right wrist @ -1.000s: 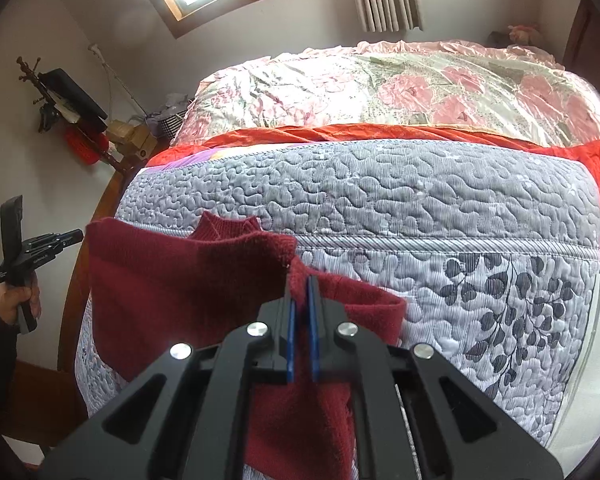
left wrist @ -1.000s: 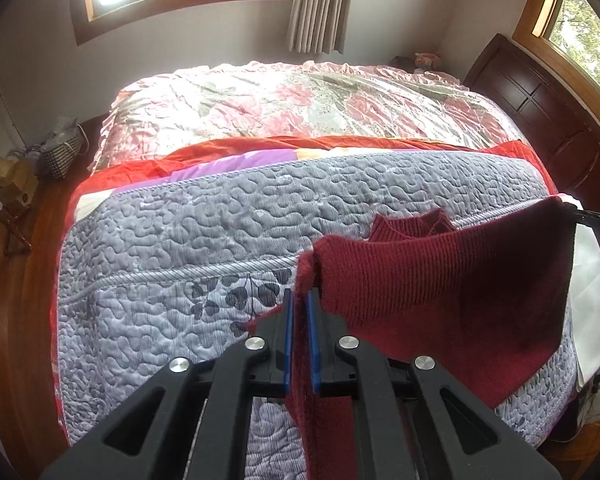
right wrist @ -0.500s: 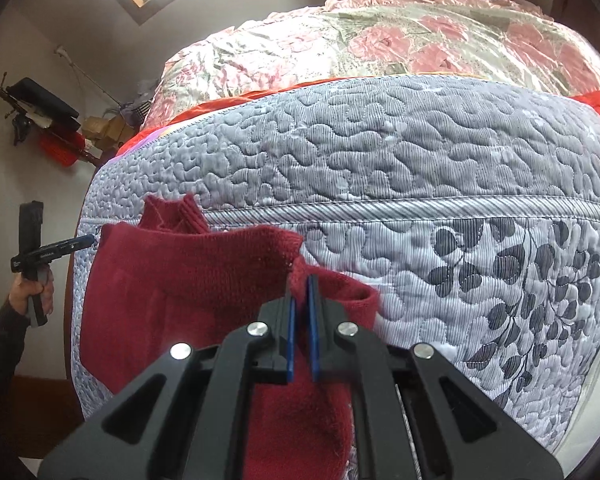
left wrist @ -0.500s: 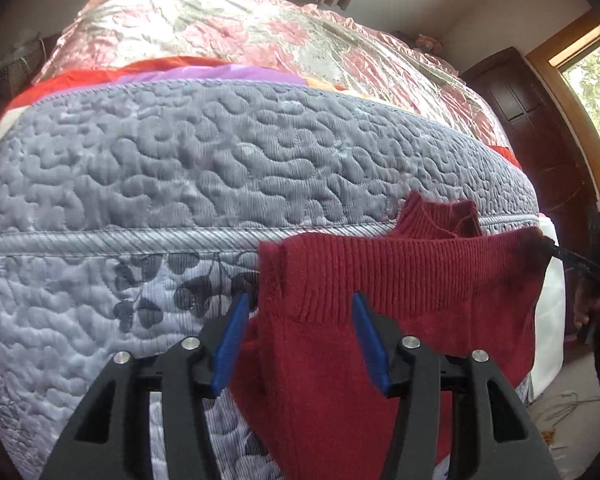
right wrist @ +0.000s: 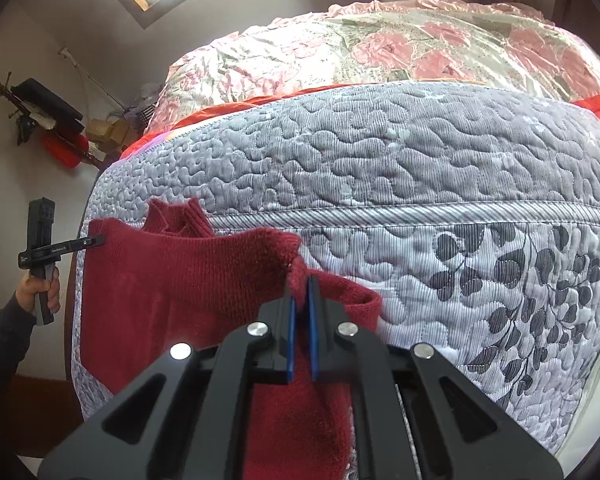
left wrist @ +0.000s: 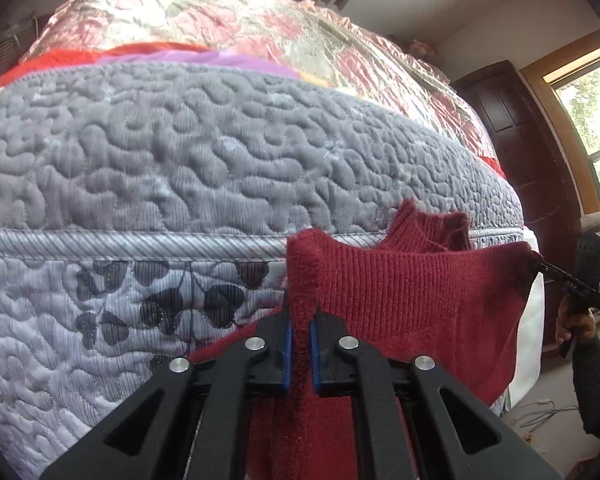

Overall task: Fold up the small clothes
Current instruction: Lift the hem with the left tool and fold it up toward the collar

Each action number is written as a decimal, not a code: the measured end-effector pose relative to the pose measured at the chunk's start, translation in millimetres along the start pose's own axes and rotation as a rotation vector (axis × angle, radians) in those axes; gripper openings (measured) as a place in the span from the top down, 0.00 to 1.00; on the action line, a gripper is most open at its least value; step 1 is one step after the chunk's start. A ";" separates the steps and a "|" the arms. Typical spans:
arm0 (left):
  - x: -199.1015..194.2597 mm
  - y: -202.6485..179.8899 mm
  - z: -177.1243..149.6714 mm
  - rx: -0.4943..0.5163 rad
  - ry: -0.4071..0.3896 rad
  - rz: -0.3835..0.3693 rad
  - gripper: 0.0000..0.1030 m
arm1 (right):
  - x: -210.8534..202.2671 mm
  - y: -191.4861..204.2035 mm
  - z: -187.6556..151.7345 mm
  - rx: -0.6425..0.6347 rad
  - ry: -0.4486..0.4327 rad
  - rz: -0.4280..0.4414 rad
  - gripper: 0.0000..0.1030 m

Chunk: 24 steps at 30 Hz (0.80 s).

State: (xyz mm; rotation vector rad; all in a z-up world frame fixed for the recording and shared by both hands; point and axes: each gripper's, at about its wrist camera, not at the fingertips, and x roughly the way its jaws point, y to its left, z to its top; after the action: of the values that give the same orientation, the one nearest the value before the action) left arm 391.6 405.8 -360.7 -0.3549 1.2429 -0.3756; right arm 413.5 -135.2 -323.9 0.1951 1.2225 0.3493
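The left gripper [left wrist: 300,336] is squeezed tight on one shoulder of the small dark red knitted sweater [left wrist: 412,292]. The right gripper [right wrist: 302,300] pinches the other shoulder the same way, with red wool bunched between its blue pads [right wrist: 290,332].

The sweater hangs stretched between the two grippers, just above the front edge of the bed. Its neck hole sticks up in the middle and its body droops down over the bed's side. I think it is held wide like this so it opens out flat and can be laid on the bed for folding.

Under it is the grey quilted bed cover with wiggly stitching and dark leaf shapes [right wrist: 420,168]. Farther back lies a shiny pink flowered blanket [right wrist: 380,48].

In the right view, a person's hand [right wrist: 40,292] holds the other gripper's handle. There is small white writing on that gripper's black arm, but it is too tiny to read.
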 end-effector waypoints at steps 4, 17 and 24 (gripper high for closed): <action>-28.9 -14.5 -9.4 0.024 -0.118 0.011 0.94 | -8.8 3.4 4.2 -0.015 -0.017 -0.003 0.96; -52.1 -7.8 23.6 0.007 -0.237 0.026 0.94 | -2.4 3.2 42.2 -0.014 -0.079 0.008 0.96; -1.6 18.8 34.1 -0.024 -0.140 0.067 0.94 | 40.9 -18.3 55.2 0.011 -0.018 -0.016 0.96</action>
State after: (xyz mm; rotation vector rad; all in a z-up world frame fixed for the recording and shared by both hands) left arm 425.3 425.2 -358.3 -0.3532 1.1195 -0.2745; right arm 480.5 -135.2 -347.6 0.1979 1.2082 0.3264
